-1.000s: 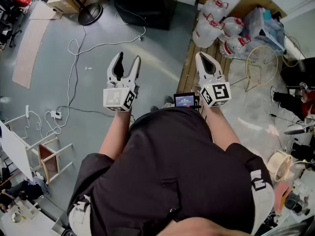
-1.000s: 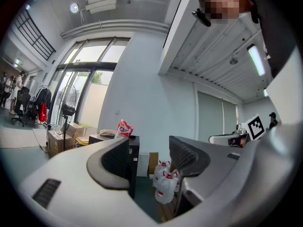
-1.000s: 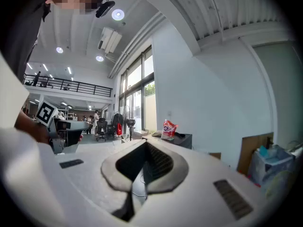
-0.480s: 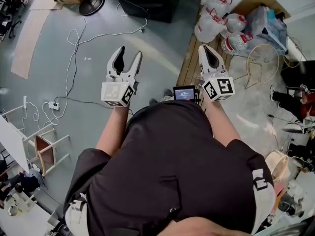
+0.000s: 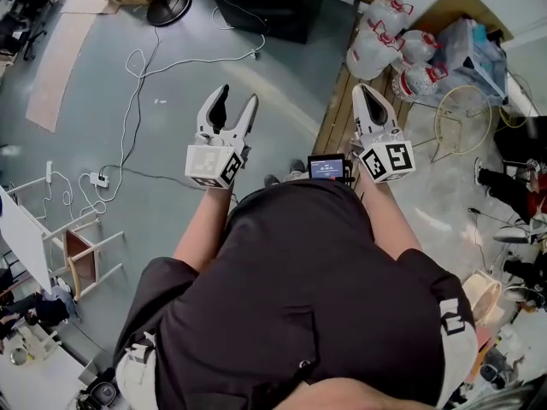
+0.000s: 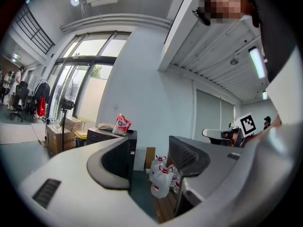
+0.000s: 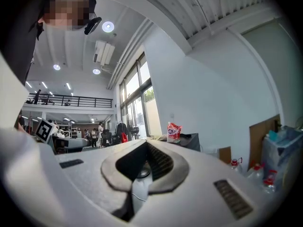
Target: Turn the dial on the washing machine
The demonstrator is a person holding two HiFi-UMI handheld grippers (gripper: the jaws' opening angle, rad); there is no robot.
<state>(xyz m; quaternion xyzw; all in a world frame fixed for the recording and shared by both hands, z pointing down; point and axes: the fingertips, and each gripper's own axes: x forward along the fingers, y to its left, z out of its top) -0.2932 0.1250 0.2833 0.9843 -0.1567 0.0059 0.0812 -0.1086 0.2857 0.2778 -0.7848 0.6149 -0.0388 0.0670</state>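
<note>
No dial is seen, so the task is judged unstarted. The left gripper (image 5: pixel 234 101) is held with jaws spread and empty, the right gripper (image 5: pixel 366 92) with jaws pressed together.

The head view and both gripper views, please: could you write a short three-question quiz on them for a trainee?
1. True or false: the left tongs are clamped on a cup.
2. The right tongs are: A wide open; B shut with nothing between them; C shut on a cloth.
3. Which red-capped containers lie beyond the right tongs' tips in the head view?
Key: 1 false, they stand open and empty; 2 B; 3 the water jugs.
</note>
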